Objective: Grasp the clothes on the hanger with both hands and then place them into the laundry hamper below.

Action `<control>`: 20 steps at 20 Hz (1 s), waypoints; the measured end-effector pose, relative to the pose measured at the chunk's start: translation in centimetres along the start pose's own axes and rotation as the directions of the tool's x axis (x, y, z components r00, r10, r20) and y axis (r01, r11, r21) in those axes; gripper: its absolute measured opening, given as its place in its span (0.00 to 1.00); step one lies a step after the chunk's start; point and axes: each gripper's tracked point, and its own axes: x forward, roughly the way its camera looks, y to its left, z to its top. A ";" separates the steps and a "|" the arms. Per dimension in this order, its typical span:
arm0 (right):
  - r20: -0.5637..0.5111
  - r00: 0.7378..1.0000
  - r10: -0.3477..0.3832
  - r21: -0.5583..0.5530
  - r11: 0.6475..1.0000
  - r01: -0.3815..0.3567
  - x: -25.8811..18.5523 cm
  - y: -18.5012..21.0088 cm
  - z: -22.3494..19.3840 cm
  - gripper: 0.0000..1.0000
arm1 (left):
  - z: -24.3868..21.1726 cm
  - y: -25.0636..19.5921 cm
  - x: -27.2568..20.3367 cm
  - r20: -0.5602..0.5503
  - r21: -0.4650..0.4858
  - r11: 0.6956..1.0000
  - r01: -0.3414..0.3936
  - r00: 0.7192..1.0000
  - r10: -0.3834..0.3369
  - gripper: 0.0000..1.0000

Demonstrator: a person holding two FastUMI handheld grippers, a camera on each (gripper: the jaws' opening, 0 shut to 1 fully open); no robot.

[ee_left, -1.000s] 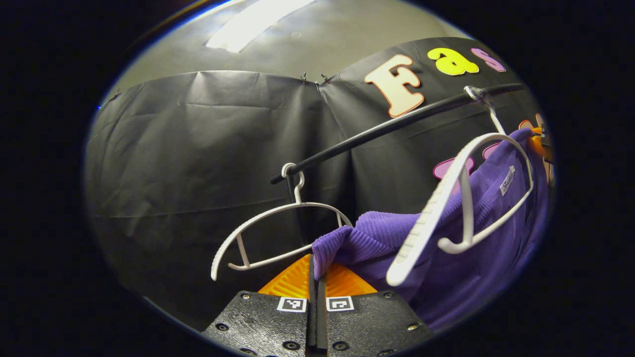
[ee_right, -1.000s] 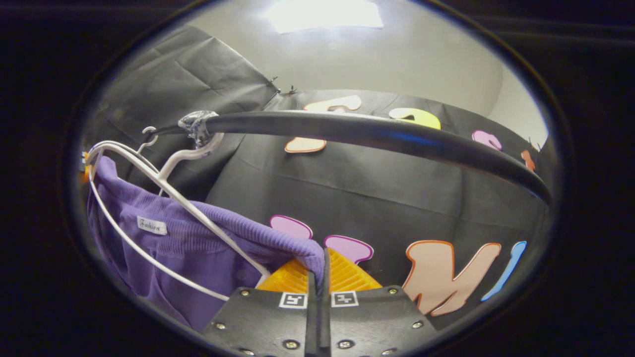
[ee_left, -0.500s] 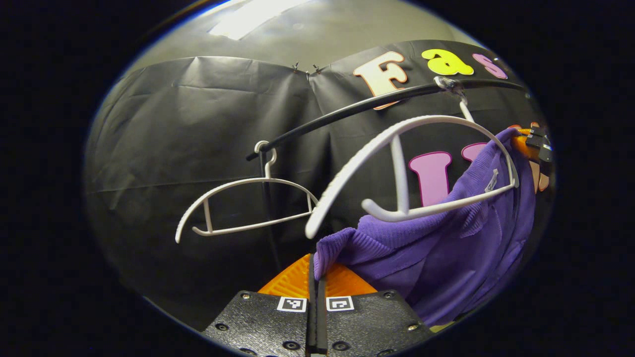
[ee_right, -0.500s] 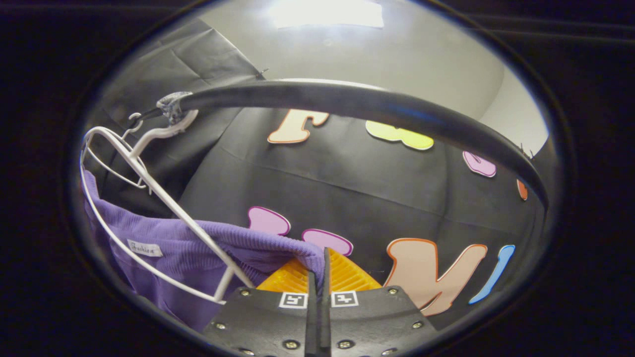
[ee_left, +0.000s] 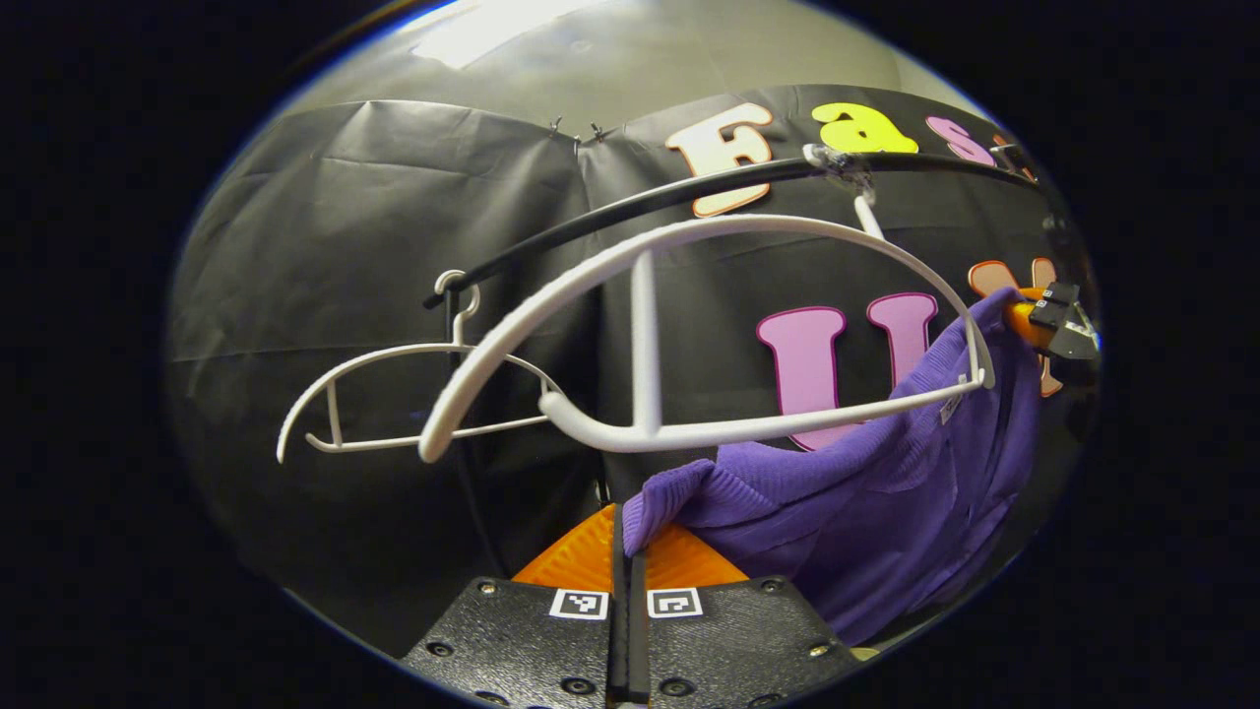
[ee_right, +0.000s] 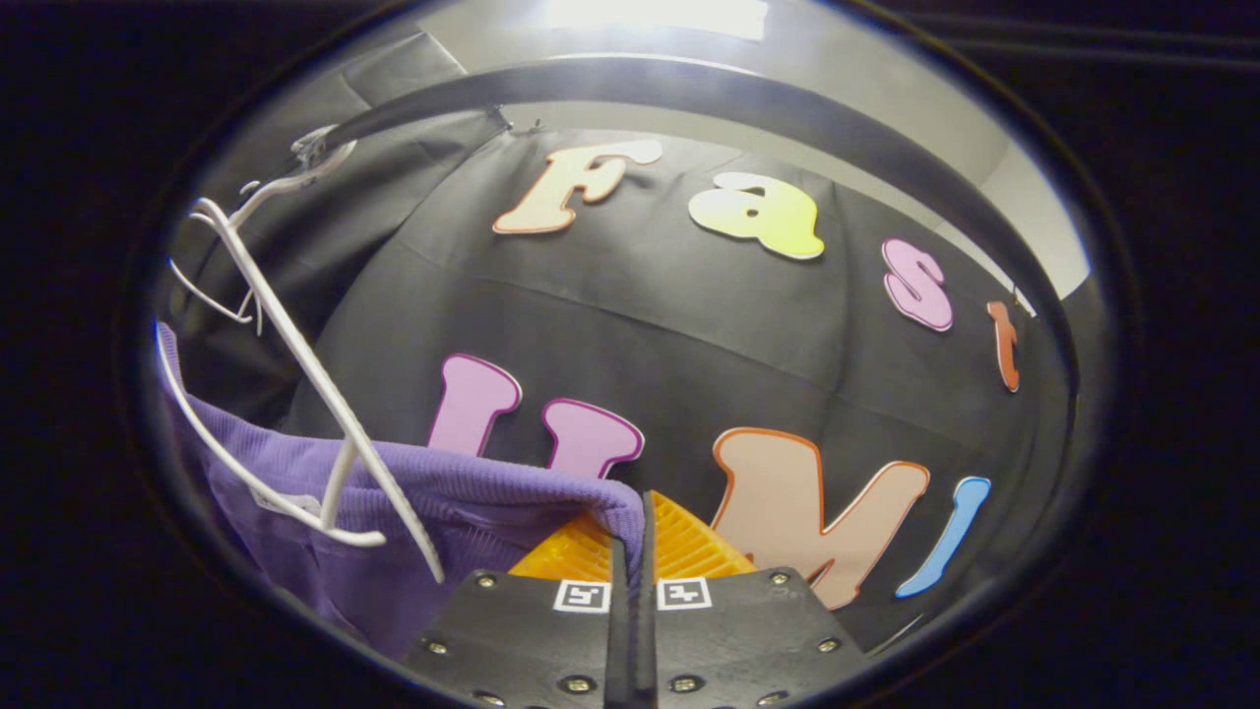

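Note:
A purple knit garment (ee_left: pixel 866 502) hangs stretched between my two grippers. My left gripper (ee_left: pixel 630 537) is shut on one corner of it in the left gripper view. My right gripper (ee_right: pixel 635 532) is shut on the other corner of the garment (ee_right: pixel 433 512) in the right gripper view, and shows far right in the left gripper view as the right gripper (ee_left: pixel 1048 320). The white hanger (ee_left: pixel 650 325) is bare and swings from the black rail (ee_left: pixel 630 202), just above the cloth. In the right gripper view the same hanger (ee_right: pixel 295 345) lies across the garment's neck. The hamper is out of sight.
A second bare white hanger (ee_left: pixel 394 394) hangs farther left on the rail. In the right gripper view the rail (ee_right: pixel 787 108) arcs close overhead. Black cloth walls close off the back and sides.
Both grippers have dropped lower with the garment, which has slid off the hanger. The freed hanger has swung up and to the left. The rail has risen in the right gripper view.

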 end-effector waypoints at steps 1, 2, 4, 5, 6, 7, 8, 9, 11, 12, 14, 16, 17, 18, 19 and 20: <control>-0.016 1.000 -0.002 -0.007 1.000 0.002 -0.3 -0.1 -0.8 0.03 | -0.2 -0.5 0.0 -0.006 0.000 1.000 0.012 1.000 -0.012 0.00; -0.032 0.999 -0.004 -0.015 1.000 0.003 -0.6 -0.2 -1.5 0.01 | -0.4 -1.1 0.0 -0.008 -0.001 1.000 0.024 1.000 -0.024 0.00; -0.065 0.998 -0.002 -0.028 1.000 0.000 -1.0 -0.2 -3.3 0.03 | -0.9 -1.8 -0.1 -0.020 0.000 0.999 0.042 0.999 -0.042 0.00; -0.082 0.997 0.000 -0.032 0.999 -0.002 -1.3 -0.2 -4.1 0.03 | -1.2 -2.1 -0.2 -0.027 0.000 0.999 0.049 0.998 -0.049 0.00; -0.097 0.995 0.002 -0.035 0.999 -0.006 -1.7 -0.1 -4.9 0.03 | -1.4 -2.4 -0.2 -0.033 0.000 0.998 0.055 0.998 -0.055 0.00; -0.112 0.994 0.008 -0.036 0.999 -0.012 -2.0 0.1 -5.5 0.03 | -1.6 -2.7 -0.2 -0.040 -0.001 0.998 0.060 0.997 -0.060 0.00; -0.125 0.992 0.016 -0.036 0.999 -0.021 -2.4 0.3 -6.1 0.03 | -1.9 -3.0 -0.3 -0.045 -0.001 0.998 0.066 0.997 -0.066 0.00; -0.134 0.991 0.027 -0.035 0.999 -0.032 -2.9 0.6 -6.6 0.03 | -2.0 -3.3 -0.5 -0.049 0.000 0.997 0.074 0.996 -0.074 0.00; -0.146 0.988 0.059 -0.030 0.998 -0.063 -4.0 1.4 -7.3 0.03 | -2.2 -3.9 -0.8 -0.055 0.009 0.996 0.090 0.994 -0.089 0.00; -0.147 0.986 0.081 -0.026 0.996 -0.085 -4.6 2.1 -7.4 0.03 | -2.3 -4.4 -1.0 -0.057 0.013 0.995 0.100 0.993 -0.099 0.00; -0.150 0.980 0.130 -0.011 0.991 -0.133 -6.1 3.7 -7.4 0.03 | -2.5 -5.5 -1.1 -0.061 0.013 0.992 0.125 0.990 -0.124 0.00; -0.150 0.972 0.183 0.017 0.983 -0.183 -7.4 5.7 -7.2 0.03 | -2.6 -6.8 -1.4 -0.067 0.009 0.988 0.154 0.986 -0.153 0.00; -0.152 0.966 0.209 0.036 0.978 -0.206 -8.3 6.4 -7.3 0.03 | -2.6 -7.6 -1.5 -0.068 0.006 0.985 0.171 0.983 -0.170 0.00; -0.153 0.960 0.235 0.058 0.972 -0.229 -9.0 7.3 -7.1 0.03 | -2.6 -8.4 -1.6 -0.069 0.005 0.982 0.189 0.980 -0.188 0.00; -0.155 0.954 0.257 0.076 0.966 -0.247 -9.6 8.0 -6.9 0.03 | -2.7 -9.2 -1.7 -0.071 0.007 0.979 0.206 0.976 -0.205 0.00; -0.160 0.947 0.277 0.092 0.960 -0.265 -10.2 8.6 -6.8 0.03 | -2.7 -10.0 -1.7 -0.072 0.006 0.974 0.225 0.972 -0.224 0.00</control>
